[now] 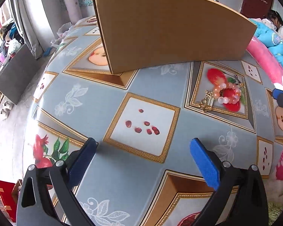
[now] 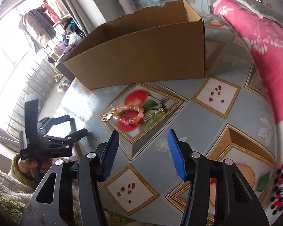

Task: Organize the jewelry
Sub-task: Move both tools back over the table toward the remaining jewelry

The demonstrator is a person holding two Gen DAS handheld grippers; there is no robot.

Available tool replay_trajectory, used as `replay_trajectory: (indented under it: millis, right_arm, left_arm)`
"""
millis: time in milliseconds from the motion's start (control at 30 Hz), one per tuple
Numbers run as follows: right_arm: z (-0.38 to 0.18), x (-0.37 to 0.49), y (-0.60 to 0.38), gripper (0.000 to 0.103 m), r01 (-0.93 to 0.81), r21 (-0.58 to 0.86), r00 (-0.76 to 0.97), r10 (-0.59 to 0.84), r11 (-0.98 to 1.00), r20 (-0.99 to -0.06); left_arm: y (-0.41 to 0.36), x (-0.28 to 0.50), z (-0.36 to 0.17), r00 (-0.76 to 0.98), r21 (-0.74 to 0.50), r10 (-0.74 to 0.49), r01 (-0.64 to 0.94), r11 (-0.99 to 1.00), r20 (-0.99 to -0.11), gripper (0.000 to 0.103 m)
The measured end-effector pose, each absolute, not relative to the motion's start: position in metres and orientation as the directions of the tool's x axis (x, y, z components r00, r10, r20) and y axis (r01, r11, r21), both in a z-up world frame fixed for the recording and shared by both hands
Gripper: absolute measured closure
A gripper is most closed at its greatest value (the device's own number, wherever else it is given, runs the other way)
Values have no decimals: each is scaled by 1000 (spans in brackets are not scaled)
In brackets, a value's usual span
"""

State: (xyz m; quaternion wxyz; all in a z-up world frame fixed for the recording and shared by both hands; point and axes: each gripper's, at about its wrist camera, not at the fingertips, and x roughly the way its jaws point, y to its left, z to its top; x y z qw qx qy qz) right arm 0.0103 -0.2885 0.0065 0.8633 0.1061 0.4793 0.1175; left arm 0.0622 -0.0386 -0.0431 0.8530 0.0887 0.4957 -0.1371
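Gaping wide, left claw (image 1: 143, 145) empty; right claw (image 2: 143, 137) half-open, empty.

A lived-in home bedroom: pink floral bedding (image 2: 262, 56) at two o'clock, clothes on a rack (image 2: 41, 24) by the window at ten, a fruit-print tablecloth (image 1: 103, 98) underneath

The cardboard box (image 1: 171, 32) shows only its outer wall in the left wrist view; its inside is hidden. Small gold pieces (image 2: 107, 117) beside the bead bracelet (image 2: 129, 114) are too small to identify. The right gripper (image 1: 282, 98) is cut off at the frame edge.
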Motion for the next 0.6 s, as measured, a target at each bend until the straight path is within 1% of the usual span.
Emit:
replay_trajectory:
  millis: [200,333,500,600]
  right_arm:
    - [4,30,-278,62,-97,195,527,216,976,-822]
    - [0,36,-275,67,-121,188,512,224,975,-829]
    - [-2,36,-269,68,-146,184,510,233,972,-828]
    - [-5,36,-265,74,-152,151,502,208,977,-840]
  left_arm:
    - [-39,56,-46,523,14,-165,321,947,-836,5]
    - [-36,55,-44,516,14,-167,328,944,-840,5]
    - [-35,56,-41,519,13,-174,337,942,-837,5]
    - [-34,53,-43,537,15,-181,340,940,-824,4]
